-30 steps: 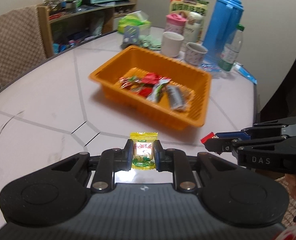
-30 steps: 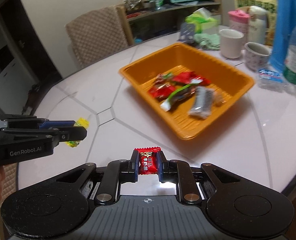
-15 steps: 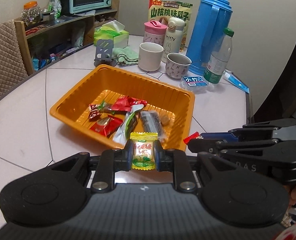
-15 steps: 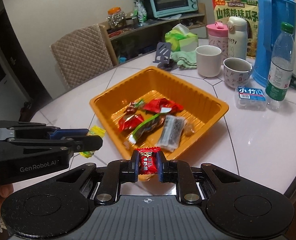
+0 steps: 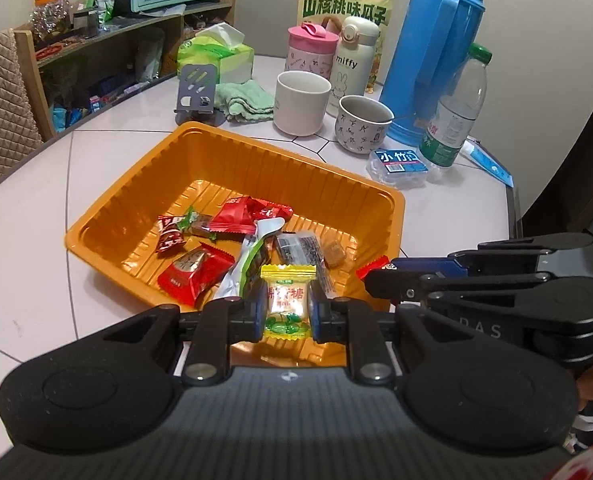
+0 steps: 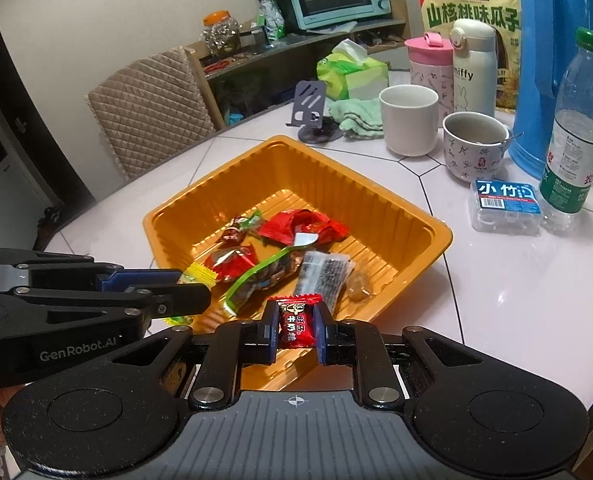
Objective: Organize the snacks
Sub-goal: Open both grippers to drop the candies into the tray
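Observation:
An orange tray sits on the white table and holds several wrapped snacks. My left gripper is shut on a yellow and green candy and holds it over the tray's near edge. It also shows in the right wrist view at the left. My right gripper is shut on a red candy, also over the tray's near edge. It shows in the left wrist view at the right, level with the left gripper.
Behind the tray stand a white mug, a patterned cup, a blue thermos, a water bottle, a small clear box, a phone stand and a green cloth. A chair stands at the left.
Both grippers have moved forward with their candies, from beside the tray over the bare table to over its near edge. Both stay shut.

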A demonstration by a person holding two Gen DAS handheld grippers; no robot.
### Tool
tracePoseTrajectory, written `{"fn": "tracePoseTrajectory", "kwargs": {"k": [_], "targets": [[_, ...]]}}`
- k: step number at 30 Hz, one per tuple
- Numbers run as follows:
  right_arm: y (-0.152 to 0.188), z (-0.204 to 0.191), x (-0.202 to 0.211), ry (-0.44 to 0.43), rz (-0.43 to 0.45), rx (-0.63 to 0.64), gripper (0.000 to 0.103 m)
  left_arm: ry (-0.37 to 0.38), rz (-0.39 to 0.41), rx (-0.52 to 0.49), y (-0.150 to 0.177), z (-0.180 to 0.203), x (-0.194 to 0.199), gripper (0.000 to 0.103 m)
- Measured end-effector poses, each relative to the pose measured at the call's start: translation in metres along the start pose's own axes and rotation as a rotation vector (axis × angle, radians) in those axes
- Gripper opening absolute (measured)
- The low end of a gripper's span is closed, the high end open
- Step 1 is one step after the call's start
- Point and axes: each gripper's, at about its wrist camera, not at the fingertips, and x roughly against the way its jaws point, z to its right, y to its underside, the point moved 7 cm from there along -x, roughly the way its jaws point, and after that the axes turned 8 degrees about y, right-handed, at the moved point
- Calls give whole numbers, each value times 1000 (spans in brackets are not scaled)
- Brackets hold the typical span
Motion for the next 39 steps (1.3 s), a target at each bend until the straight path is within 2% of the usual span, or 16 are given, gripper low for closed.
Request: {"fn": "tracePoseTrajectory", "kwargs": {"k": [7, 12, 34, 36, 38, 39], "targets": [[-6, 6, -10, -2, -10, -10, 18, 3, -28, 36, -5, -10, -22, 20], [-6, 7, -15, -7, -19, -16, 18, 1, -28, 56, -6, -19, -26, 32], [-5, -15, -34, -43, -45, -2, 21, -75, -25, 104, 1, -45, -3, 35], [-5, -15, -34, -43, -41, -3, 29, -79, -24, 105, 1, -45, -1, 36], [-6, -15, -30, -34, -24, -3, 62, -83, -22, 106, 0, -45, 1, 37], [-6, -14, -27, -27, -2, -6, 65, -90, -20, 107, 0, -45, 2, 39]]}}
